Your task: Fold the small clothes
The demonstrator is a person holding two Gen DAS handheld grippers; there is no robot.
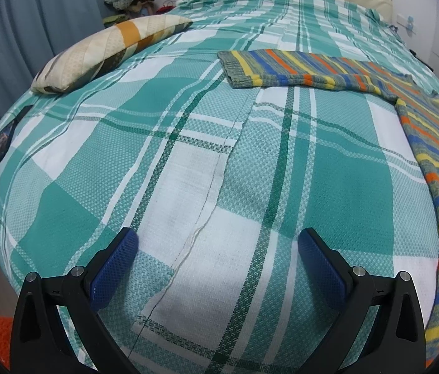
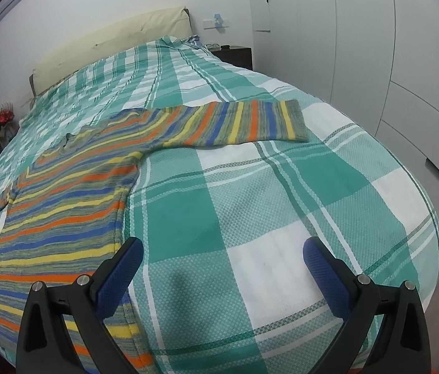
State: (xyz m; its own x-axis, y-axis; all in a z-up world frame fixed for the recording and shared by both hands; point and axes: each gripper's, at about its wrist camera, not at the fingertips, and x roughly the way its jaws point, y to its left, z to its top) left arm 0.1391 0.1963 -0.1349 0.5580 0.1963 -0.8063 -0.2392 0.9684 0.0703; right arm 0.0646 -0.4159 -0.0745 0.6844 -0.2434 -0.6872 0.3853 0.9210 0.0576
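Now your left gripper and right gripper gape empty; nothing folded yet, so grab the sweater sleeves at twelve o'clock.

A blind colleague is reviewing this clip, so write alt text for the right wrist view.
A striped sweater lies flat on a green and white plaid bedspread, one sleeve stretched out to the right. The open right gripper hovers over the bedspread beside the sweater's edge, holding nothing. White wardrobes stand to the right.
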